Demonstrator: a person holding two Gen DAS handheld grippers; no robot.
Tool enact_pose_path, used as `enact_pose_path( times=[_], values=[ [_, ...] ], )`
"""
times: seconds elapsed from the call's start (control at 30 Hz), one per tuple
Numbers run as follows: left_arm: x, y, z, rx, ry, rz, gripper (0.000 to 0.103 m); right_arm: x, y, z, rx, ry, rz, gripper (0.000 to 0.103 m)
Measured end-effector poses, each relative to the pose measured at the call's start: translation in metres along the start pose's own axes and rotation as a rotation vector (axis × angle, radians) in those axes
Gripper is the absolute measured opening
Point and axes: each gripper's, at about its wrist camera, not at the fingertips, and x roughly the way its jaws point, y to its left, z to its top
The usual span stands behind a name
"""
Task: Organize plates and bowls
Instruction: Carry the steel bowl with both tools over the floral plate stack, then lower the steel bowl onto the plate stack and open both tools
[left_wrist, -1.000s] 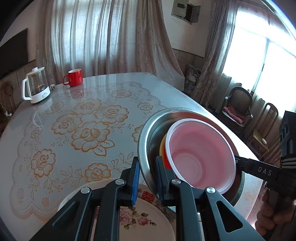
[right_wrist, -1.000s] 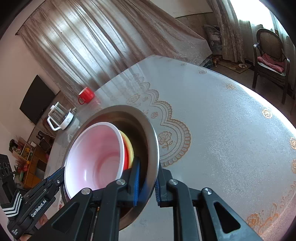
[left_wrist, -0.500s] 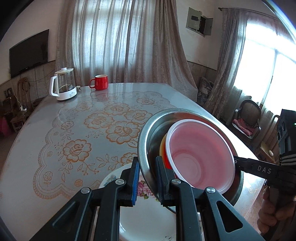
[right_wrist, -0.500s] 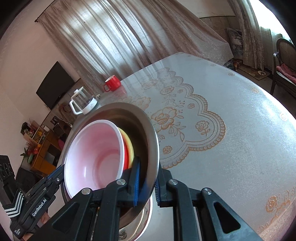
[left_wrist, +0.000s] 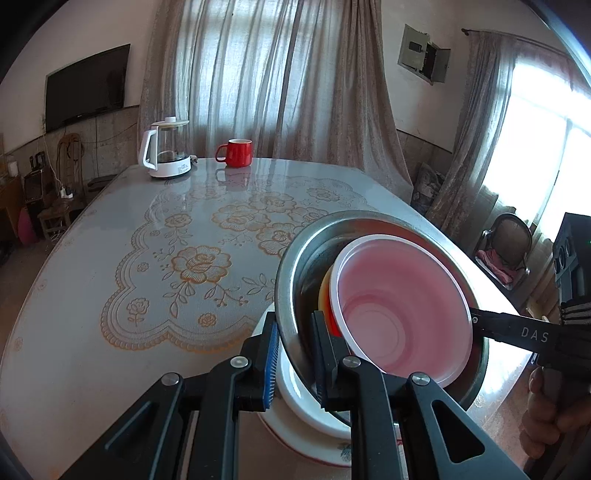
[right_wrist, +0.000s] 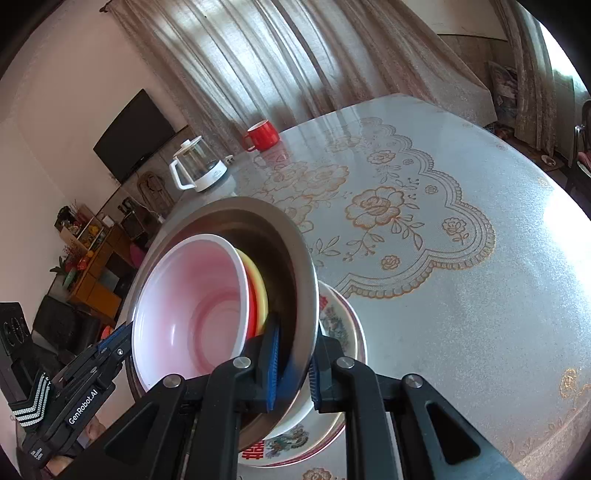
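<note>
A steel bowl (left_wrist: 295, 280) (right_wrist: 299, 266) holds a nested white-rimmed pink bowl (left_wrist: 399, 314) (right_wrist: 192, 314), with a red bowl (right_wrist: 252, 306) and a yellow bowl (right_wrist: 258, 284) under it. My left gripper (left_wrist: 293, 358) is shut on the steel bowl's near rim. My right gripper (right_wrist: 293, 363) is shut on the opposite rim. The steel bowl sits low over a white bowl (left_wrist: 295, 391) stacked on a floral plate (right_wrist: 343, 332) at the table's near edge; contact is hidden.
A glass kettle (left_wrist: 166, 147) and a red mug (left_wrist: 236, 152) stand at the far side of the round table (left_wrist: 110, 295) with its floral lace cover. Chairs (left_wrist: 509, 243) and a black speaker (left_wrist: 572, 254) stand off to the right.
Both grippers have carried the steel bowl and its nested bowls towards the near table edge and lowered it onto the white bowl and floral plate stack.
</note>
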Motion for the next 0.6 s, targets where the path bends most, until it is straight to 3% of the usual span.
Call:
enact_pose_path(
  times=[0.3, 0.6],
  values=[
    [-0.013, 0.029, -0.019, -0.079, 0.036, -0.021, 0.017, 0.0, 0.032, -0.014, -0.086, 0.028, 0.045, 0.012],
    [0.015, 0.018, -0.023, -0.07, 0.116, -0.037, 0.017, 0.026, 0.01, -0.015, -0.023, 0.11, -0.005, 0.013]
  ],
)
